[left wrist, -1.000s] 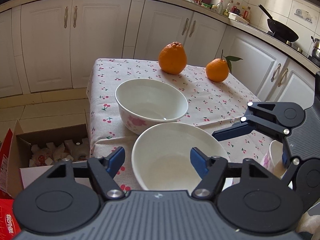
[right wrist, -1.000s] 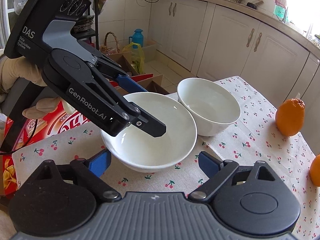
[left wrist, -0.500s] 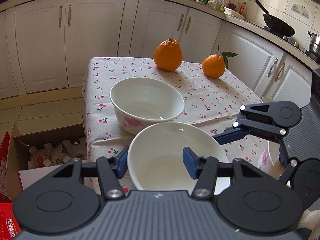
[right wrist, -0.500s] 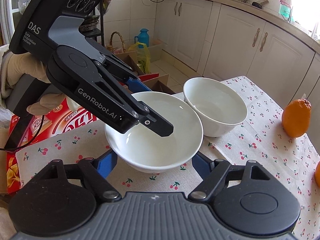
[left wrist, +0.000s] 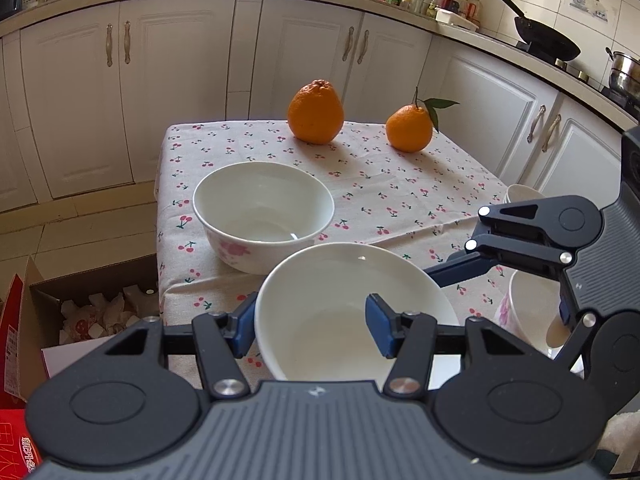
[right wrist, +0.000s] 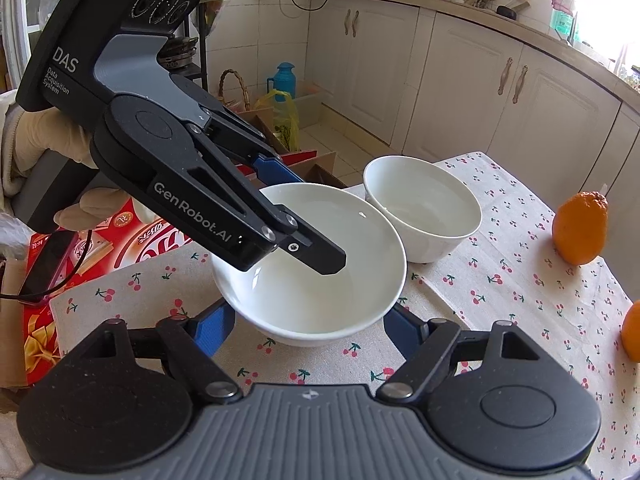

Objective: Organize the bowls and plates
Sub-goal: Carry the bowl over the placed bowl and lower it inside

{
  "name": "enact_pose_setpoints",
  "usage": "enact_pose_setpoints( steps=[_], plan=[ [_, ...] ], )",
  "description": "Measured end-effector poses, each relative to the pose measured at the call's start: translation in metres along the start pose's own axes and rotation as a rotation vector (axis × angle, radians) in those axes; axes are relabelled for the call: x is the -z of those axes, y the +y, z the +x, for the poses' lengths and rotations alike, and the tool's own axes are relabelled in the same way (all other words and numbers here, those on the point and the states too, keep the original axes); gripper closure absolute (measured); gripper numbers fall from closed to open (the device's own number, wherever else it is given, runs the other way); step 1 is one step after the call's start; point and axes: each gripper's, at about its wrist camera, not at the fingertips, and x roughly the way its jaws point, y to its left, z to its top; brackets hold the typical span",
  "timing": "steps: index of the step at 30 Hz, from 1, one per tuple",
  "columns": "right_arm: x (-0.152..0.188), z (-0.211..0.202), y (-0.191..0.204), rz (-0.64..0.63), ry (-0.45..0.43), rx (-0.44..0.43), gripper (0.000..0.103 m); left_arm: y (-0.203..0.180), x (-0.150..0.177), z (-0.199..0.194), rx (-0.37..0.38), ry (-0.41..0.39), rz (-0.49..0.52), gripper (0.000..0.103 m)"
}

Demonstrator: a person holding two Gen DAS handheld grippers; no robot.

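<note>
Left gripper (left wrist: 310,330): your black two-finger tool with blue pads pinches the near rim of the shallow white ceramic bowl (left wrist: 352,304), one finger (left wrist: 244,330) outside the wall, the other (left wrist: 380,330) inside the basin.
Left gripper from the right wrist view (right wrist: 304,216): inner finger (right wrist: 320,256) reaches down into the bowl (right wrist: 312,280), blue outer pad (right wrist: 276,170) behind the far rim.
Right gripper (right wrist: 308,328): your jaws have just been closing and stand either side of the same bowl's base; whether the blue pads (right wrist: 212,326) press on the wall you cannot tell, the bowl hides the contact.
Right gripper from the left wrist view (left wrist: 460,268): one blue-tipped finger comes in at the bowl's right rim.
Shallow bowl place: near corner of the table with a cherry-print cloth (left wrist: 400,200).
Deep white bowl with pink flower print (left wrist: 264,216): upright just beyond the shallow bowl, rims very near; touching or not unclear.
Third flower-print bowl (left wrist: 528,308): partly hidden behind your right gripper, on the table's right edge.
Two oranges: large bumpy one (left wrist: 316,112) and smaller one with a green leaf (left wrist: 410,128), far side of the cloth, well apart from the bowls.
Your hand (right wrist: 44,144): light glove, wrapped on the left gripper's handle.
Open cardboard box (left wrist: 92,304): on the floor left of the table.
</note>
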Motion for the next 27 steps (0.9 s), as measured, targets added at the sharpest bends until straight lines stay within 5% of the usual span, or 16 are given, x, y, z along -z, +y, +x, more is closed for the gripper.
enact_pose_setpoints(
  steps=[27],
  plan=[
    [0.047, -0.101, 0.006, 0.022, -0.092, 0.065, 0.018, -0.101, -0.01, -0.038, 0.036, -0.047, 0.1, 0.048]
  ],
)
